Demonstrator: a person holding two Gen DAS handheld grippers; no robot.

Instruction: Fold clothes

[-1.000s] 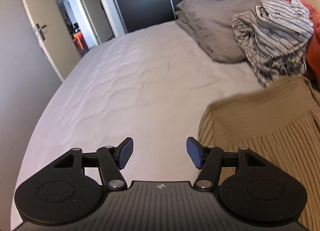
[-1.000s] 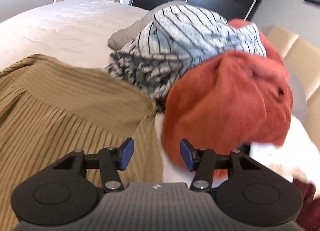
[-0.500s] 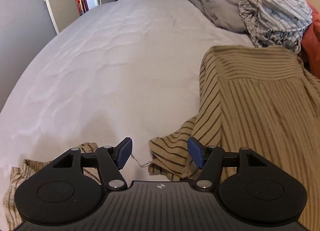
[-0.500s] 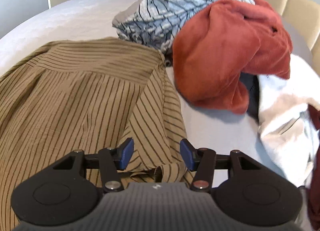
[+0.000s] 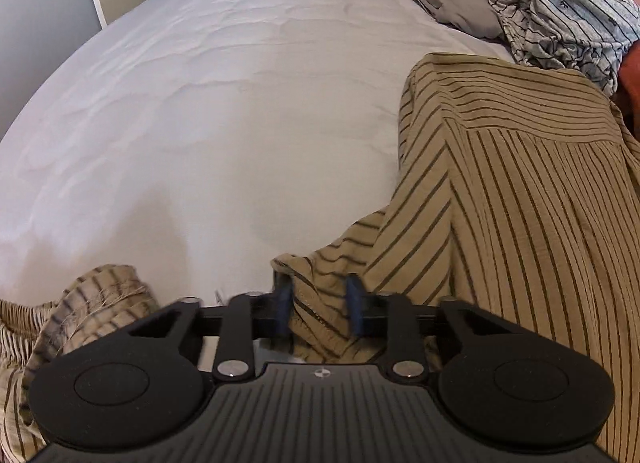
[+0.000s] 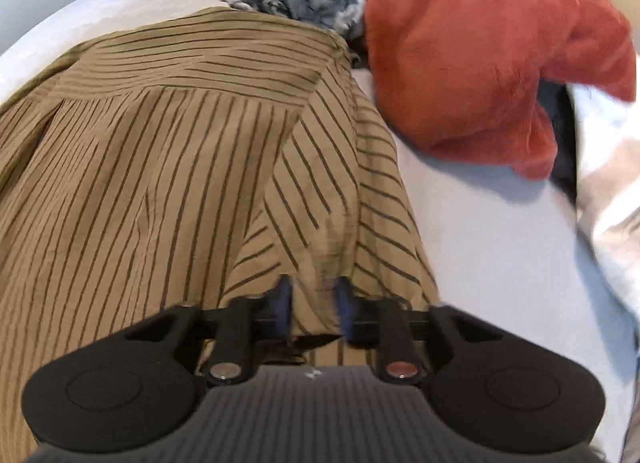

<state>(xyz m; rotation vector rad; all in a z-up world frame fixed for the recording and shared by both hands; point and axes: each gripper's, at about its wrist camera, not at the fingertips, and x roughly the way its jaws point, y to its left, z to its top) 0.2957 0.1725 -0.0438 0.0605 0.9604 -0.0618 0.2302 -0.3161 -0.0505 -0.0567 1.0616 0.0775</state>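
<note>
Tan striped shirt [image 5: 520, 191] lies spread on the bed [image 5: 240, 103], back up, hem nearest both cameras; all places below are taken from this shirt.

Step in hand, as judged: taking hold of its two near corners. To do it well, bite the hem seam itself, not a loose single layer, keep both grips level, and lift together so the cloth stays flat.

Left gripper [image 5: 319, 309]: at the shirt's near left corner, jaws part closed, a bunched fold of hem between the blue pads [image 5: 283, 305] and touching them. Firm pinch or not, cannot tell.

Right gripper [image 6: 314, 305]: at the near right edge, same narrowed gap, cloth filling it.

Beyond the shirt's far right shoulder: rust-red garment [image 6: 480, 43]; behind that, grey striped garment [image 5: 560, 15].
</note>
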